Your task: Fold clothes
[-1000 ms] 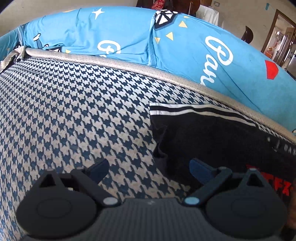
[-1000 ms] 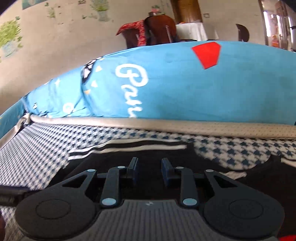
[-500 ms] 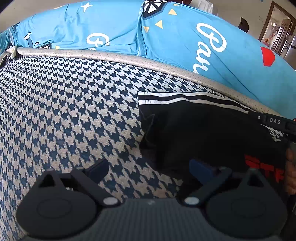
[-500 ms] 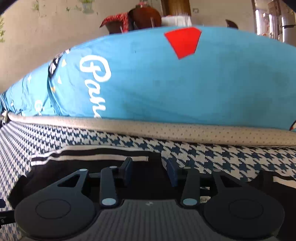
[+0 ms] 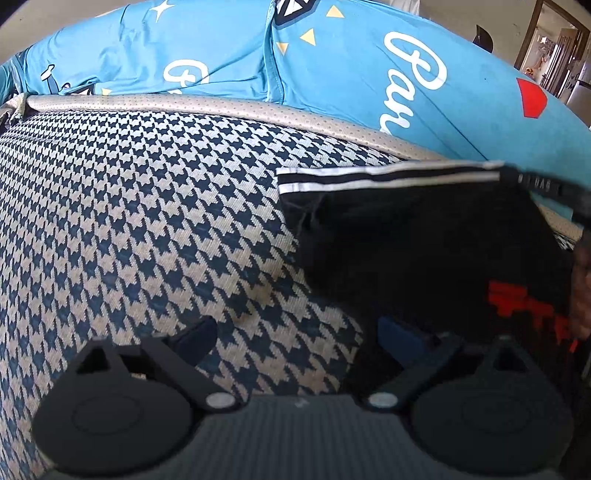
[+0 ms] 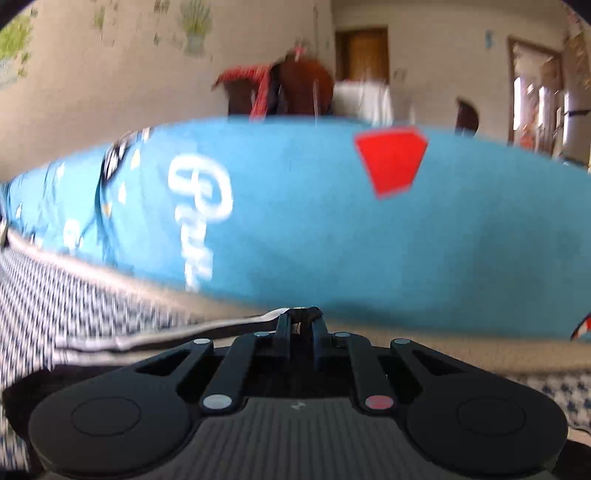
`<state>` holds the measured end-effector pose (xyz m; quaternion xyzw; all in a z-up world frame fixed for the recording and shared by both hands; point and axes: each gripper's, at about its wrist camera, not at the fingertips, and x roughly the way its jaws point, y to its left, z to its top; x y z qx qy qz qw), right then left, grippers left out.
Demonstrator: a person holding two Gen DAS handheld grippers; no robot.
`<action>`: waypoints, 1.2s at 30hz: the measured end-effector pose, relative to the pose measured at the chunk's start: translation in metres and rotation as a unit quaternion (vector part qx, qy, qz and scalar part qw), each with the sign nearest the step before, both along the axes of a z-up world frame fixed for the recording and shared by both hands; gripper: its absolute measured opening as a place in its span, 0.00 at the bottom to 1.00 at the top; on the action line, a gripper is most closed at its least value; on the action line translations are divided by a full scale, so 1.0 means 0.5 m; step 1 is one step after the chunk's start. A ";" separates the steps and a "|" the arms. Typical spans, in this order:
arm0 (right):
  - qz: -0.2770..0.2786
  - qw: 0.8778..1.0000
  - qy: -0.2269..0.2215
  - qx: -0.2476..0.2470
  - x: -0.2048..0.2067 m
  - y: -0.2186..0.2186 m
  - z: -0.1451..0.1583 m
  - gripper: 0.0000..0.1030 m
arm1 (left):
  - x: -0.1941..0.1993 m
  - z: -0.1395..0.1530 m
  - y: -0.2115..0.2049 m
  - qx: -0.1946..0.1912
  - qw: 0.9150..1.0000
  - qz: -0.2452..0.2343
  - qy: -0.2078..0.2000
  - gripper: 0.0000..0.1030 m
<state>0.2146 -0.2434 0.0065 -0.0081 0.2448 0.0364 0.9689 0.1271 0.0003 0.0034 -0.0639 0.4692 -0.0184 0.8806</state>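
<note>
Grippers: two. Left gripper (image 5: 295, 338) with fingers spread wide, nothing between them, hovering low over houndstooth cover (image 5: 129, 221), right finger above edge of black garment (image 5: 424, 251). Right gripper (image 6: 298, 325) with fingers pressed together, pinching striped hem of same garment (image 6: 129, 341), fabric bunched at fingertips.

Garments: one black piece seen, lying on right part of houndstooth cover, far edge lifted at right corner. Two white stripes along far hem, red print near right edge, small lettering on a band at the raised corner, too blurred to read.

Around: two blue cushions (image 5: 351, 74) side by side behind, white script lettering, yellow triangles, one red shape. Beige dotted piping (image 5: 221, 107) between cushions and cover. Right wrist view motion-blurred; beyond cushions a dark chair with red cloth (image 6: 280, 88), a wooden door (image 6: 364, 51), wall with plant decals (image 6: 195, 26). Nothing between left fingers and garment edge.
</note>
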 end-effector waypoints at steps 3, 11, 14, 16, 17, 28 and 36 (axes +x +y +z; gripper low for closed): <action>-0.004 1.000 0.023 -0.021 0.024 0.015 -0.016 0.14 | 0.004 -0.008 -0.002 0.004 1.000 0.003 0.008 0.95; -0.048 0.999 0.016 0.015 -0.022 -0.024 0.014 0.41 | 0.004 -0.013 0.000 0.017 1.000 0.014 0.005 0.96; -0.039 0.998 0.021 0.041 -0.052 -0.033 0.026 0.41 | 0.003 -0.009 0.010 0.018 0.999 0.031 0.000 0.96; -0.020 0.998 0.031 0.055 -0.069 -0.024 0.026 0.41 | 0.001 -0.003 0.019 0.020 0.999 0.041 -0.006 0.96; -0.009 0.997 0.036 0.061 -0.077 -0.016 0.025 0.41 | -0.001 0.000 0.024 0.022 0.999 0.047 -0.010 0.96; 0.128 0.987 0.067 0.071 -0.148 0.151 -0.007 0.41 | -0.025 0.030 0.094 0.040 0.992 0.108 -0.045 0.96; 0.179 0.981 0.059 0.048 -0.137 0.255 -0.007 0.41 | -0.043 0.043 0.157 0.049 0.986 0.143 -0.065 0.96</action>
